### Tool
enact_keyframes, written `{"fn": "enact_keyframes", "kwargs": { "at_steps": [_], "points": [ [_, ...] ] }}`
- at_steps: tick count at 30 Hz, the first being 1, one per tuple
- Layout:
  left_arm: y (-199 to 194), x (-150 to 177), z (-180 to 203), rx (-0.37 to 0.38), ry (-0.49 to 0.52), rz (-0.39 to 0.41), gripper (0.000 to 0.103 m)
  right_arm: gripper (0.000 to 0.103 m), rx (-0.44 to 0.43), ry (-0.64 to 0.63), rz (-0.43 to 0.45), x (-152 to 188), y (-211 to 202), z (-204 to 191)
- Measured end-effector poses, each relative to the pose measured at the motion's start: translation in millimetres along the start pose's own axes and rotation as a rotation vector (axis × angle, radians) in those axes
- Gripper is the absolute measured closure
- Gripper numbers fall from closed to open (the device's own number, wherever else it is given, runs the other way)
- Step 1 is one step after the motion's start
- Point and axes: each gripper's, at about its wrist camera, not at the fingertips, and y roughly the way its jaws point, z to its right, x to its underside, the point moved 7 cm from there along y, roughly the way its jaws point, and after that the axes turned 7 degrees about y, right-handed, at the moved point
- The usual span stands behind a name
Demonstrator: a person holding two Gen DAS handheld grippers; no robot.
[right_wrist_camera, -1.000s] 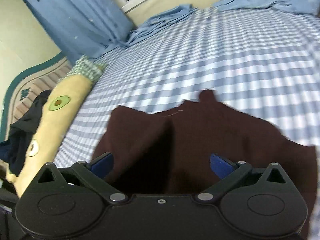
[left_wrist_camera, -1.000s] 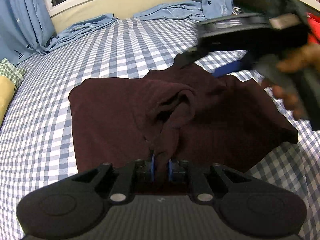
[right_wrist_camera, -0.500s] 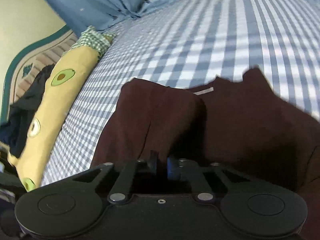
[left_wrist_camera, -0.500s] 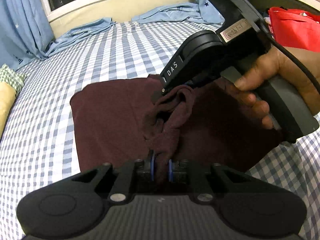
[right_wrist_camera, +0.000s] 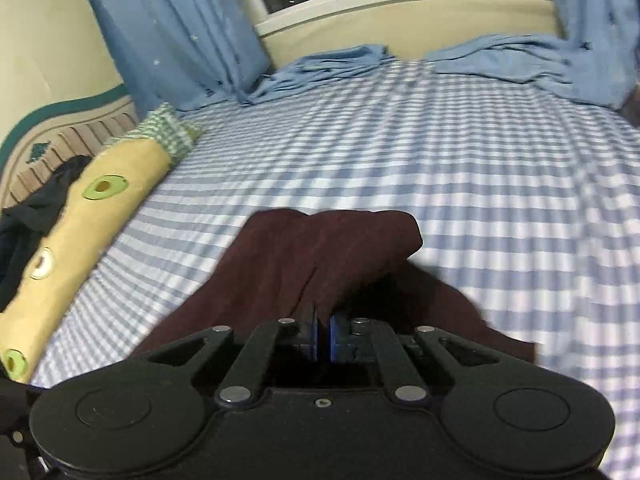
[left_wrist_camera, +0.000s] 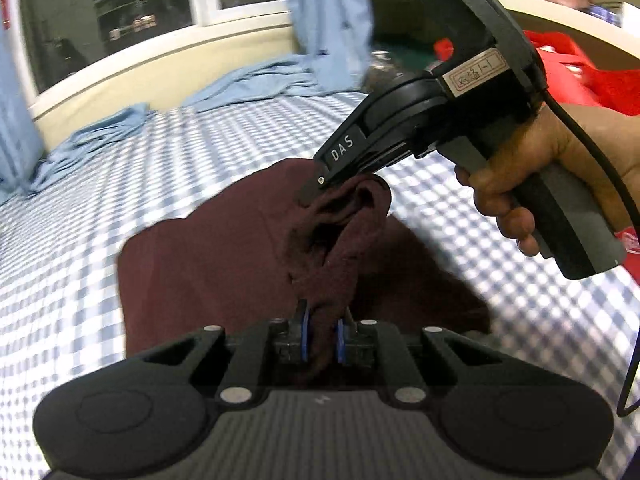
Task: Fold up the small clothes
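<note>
A dark maroon small garment (left_wrist_camera: 208,256) lies partly on the blue-checked bed sheet (left_wrist_camera: 120,168). My left gripper (left_wrist_camera: 322,336) is shut on a bunched edge of it, which rises as a raised fold. My right gripper (left_wrist_camera: 310,196), held in a hand, is shut on the far end of that same fold and lifts it off the bed. In the right wrist view the right gripper (right_wrist_camera: 323,338) is shut on the maroon garment (right_wrist_camera: 320,248), which drapes forward and down onto the sheet (right_wrist_camera: 480,168).
A yellow avocado-print bolster pillow (right_wrist_camera: 80,224) lies along the left bed edge beside dark clothes (right_wrist_camera: 24,224). Blue curtains (right_wrist_camera: 168,28) pool at the far bed edge under the window. Red items (left_wrist_camera: 592,76) sit to the right of the bed.
My right gripper closed on the garment's fold and lifted it. Both grippers have raised the cloth off the sheet, and the flat part of the garment has drawn in smaller.
</note>
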Motion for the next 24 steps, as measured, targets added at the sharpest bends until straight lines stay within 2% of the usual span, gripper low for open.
{"fn": "enact_keyframes", "kwargs": {
  "at_steps": [5, 9, 14, 18, 21, 24],
  "points": [
    [28.8, -7.6, 33.3, 0.063, 0.045, -0.026, 0.091, 0.099, 0.093, 0.024, -0.023, 13.5, -13.3, 43.4],
    [48.5, -0.9, 50.4, 0.088, 0.058, -0.074, 0.091, 0.099, 0.141, 0.051, -0.076, 29.2, -2.9, 70.9],
    [54.4, 0.3, 66.8, 0.103, 0.045, -0.096, 0.091, 0.099, 0.173, 0.084, -0.095, 38.9, 2.8, 92.1],
    [67.0, 3.4, 69.6, 0.138, 0.009, -0.144, 0.09, 0.099, 0.2, 0.056, -0.14, 46.9, 7.5, 104.7],
    [57.9, -1.1, 62.3, 0.18, -0.011, -0.143, 0.085, 0.099, 0.197, 0.054, -0.166, 54.4, 15.9, 110.5],
    [40.8, -4.9, 54.5, 0.251, -0.084, -0.132, 0.066, 0.099, 0.205, 0.041, -0.152, 55.4, 19.5, 109.2]
  ]
}}
